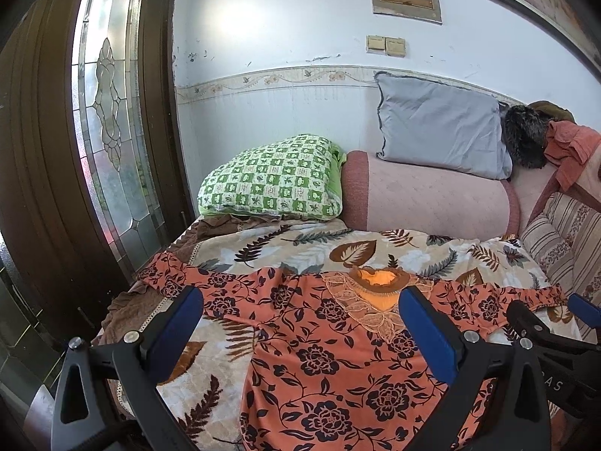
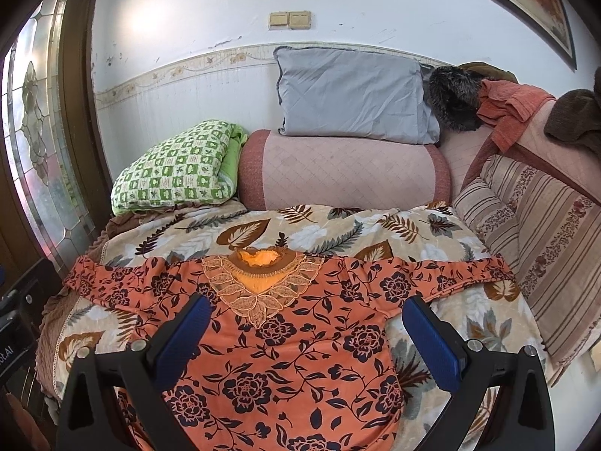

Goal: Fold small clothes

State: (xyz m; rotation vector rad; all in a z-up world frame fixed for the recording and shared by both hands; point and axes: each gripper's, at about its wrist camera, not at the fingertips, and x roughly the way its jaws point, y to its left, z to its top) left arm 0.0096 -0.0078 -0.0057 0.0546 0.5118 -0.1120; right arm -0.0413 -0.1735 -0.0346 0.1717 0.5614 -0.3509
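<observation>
The bed (image 2: 338, 225) carries the blouse (image 2: 285, 338), spread flat, sleeves out left and right. Nothing's folded yet. Your left tongs (image 1: 300, 323) and right tongs (image 2: 306, 329) hover agape, empty; next, grab a sleeve.

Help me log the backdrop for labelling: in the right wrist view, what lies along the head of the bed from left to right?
Stained-glass door panel → green checkered pillow → pink bolster → striped cushion.
</observation>
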